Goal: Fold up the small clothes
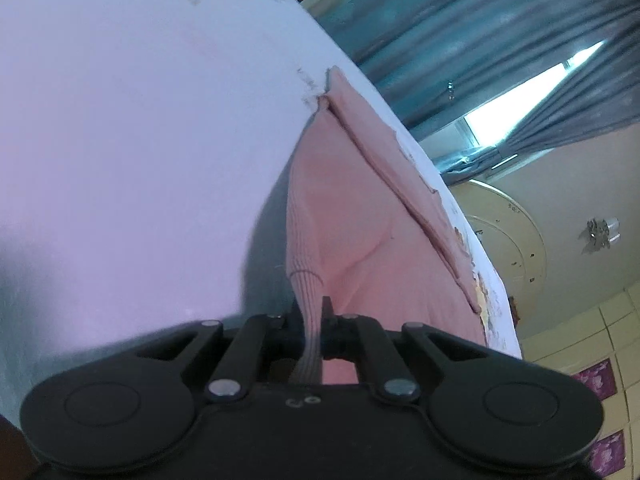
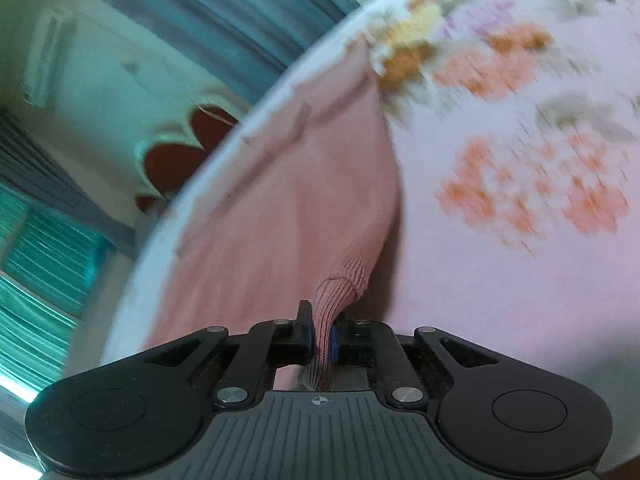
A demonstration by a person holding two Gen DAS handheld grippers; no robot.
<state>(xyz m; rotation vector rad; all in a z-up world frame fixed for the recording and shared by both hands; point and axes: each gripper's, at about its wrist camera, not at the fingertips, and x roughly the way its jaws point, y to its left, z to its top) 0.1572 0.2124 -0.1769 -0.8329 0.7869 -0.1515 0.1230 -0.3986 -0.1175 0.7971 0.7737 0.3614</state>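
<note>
A small pink ribbed knit garment [image 1: 352, 208] lies on a pale bed sheet [image 1: 140, 140] near the sheet's edge. My left gripper [image 1: 314, 320] is shut on the garment's ribbed hem and lifts that corner off the sheet. In the right wrist view the same pink garment [image 2: 280, 208] stretches away from my right gripper [image 2: 320, 340], which is shut on another ribbed corner of it. The cloth hangs taut between each grip and the part still resting on the sheet. A fold or seam runs along the garment's far side.
The sheet carries orange and yellow flower prints [image 2: 520, 184] to the right in the right wrist view. Beyond the bed edge are blue-grey curtains [image 1: 500, 40], a bright window [image 1: 532, 100], a cream wall and tiled floor [image 1: 580, 340].
</note>
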